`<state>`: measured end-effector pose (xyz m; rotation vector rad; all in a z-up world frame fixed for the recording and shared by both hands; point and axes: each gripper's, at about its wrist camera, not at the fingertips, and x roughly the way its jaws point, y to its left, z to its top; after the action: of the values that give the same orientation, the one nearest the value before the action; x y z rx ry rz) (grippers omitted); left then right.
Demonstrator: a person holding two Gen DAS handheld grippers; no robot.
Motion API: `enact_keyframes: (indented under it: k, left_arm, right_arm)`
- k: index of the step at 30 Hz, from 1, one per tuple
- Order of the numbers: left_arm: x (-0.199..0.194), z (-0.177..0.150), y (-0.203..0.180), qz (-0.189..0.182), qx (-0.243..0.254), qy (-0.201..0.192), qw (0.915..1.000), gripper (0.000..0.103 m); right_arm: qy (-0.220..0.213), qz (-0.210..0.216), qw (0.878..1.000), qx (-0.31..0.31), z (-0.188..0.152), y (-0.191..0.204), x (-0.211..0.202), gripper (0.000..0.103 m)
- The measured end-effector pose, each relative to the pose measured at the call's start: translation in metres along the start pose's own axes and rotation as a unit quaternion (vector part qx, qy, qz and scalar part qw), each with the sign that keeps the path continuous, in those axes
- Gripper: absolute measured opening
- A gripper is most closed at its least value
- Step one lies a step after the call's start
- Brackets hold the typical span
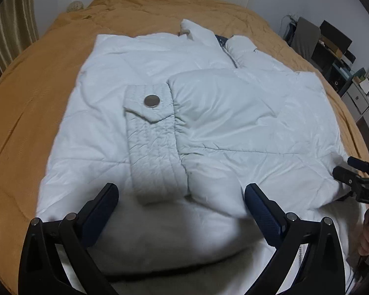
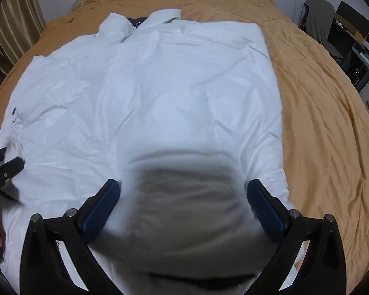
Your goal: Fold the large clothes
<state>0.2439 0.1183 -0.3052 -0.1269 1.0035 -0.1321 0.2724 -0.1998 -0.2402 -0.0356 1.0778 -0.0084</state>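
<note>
With left claw (image 1: 182,211) and right claw (image 2: 184,209) both spread wide and empty over jacket (image 1: 160,132), next grab hem corners evenly, then fold toward collar (image 1: 196,30).

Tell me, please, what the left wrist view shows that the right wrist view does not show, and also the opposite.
Only the left wrist view shows the sleeve folded across the jacket's chest, its cuff with a metal snap button, and the zipper below the collar.

Only the right wrist view shows the jacket's plain straight side edge with wide bare blanket beside it.

Both show the white puffer jacket lying flat on the orange blanket, its collar at the far end, and each camera's own gripper open: left gripper, right gripper.
</note>
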Motion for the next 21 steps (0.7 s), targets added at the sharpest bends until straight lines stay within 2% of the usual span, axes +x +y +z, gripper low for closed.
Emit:
enact_keyframes:
  k: [2, 4, 6, 7, 9, 11, 14, 18, 21]
  left_arm:
    - [-0.026, -0.012, -0.001, -0.019, 0.011, -0.003, 0.9998, 0.102]
    - [-0.039, -0.029, -0.005, -0.004, 0.038, 0.000, 0.9993, 0.103]
    - [-0.034, -0.051, -0.002, 0.028, 0.055, 0.026, 0.9977, 0.102]
    - [-0.028, -0.062, 0.003, 0.039, 0.058, 0.046, 0.9965, 0.102]
    - [-0.019, -0.082, 0.016, 0.047, 0.054, 0.079, 0.9943, 0.103]
    - [-0.031, -0.092, 0.021, 0.058, 0.062, 0.070, 0.9940, 0.103]
    - [-0.044, -0.107, 0.024, 0.063, 0.080, 0.081, 0.9915, 0.103]
    - [-0.056, -0.123, 0.026, 0.063, 0.082, 0.080, 0.9915, 0.102]
    - [-0.071, -0.114, 0.028, 0.055, 0.075, 0.075, 0.9928, 0.102]
  right_arm:
    - [-0.027, 0.025, 0.999, -0.005, -0.016, 0.002, -0.031, 0.103]
    - [-0.030, 0.036, 0.999, -0.018, -0.036, 0.007, -0.049, 0.103]
    - [-0.002, 0.013, 0.999, -0.037, -0.058, 0.009, -0.042, 0.103]
    - [0.029, -0.009, 0.998, -0.050, -0.071, 0.011, -0.029, 0.103]
    - [0.071, -0.027, 0.995, -0.066, -0.098, 0.009, -0.008, 0.103]
    - [0.053, -0.027, 0.995, -0.081, -0.112, 0.007, -0.016, 0.103]
    - [0.072, -0.042, 0.992, -0.096, -0.125, 0.006, -0.027, 0.103]
    - [0.096, -0.025, 0.992, -0.072, -0.145, -0.008, -0.038, 0.103]
    - [0.105, -0.017, 0.992, -0.069, -0.144, -0.013, -0.046, 0.103]
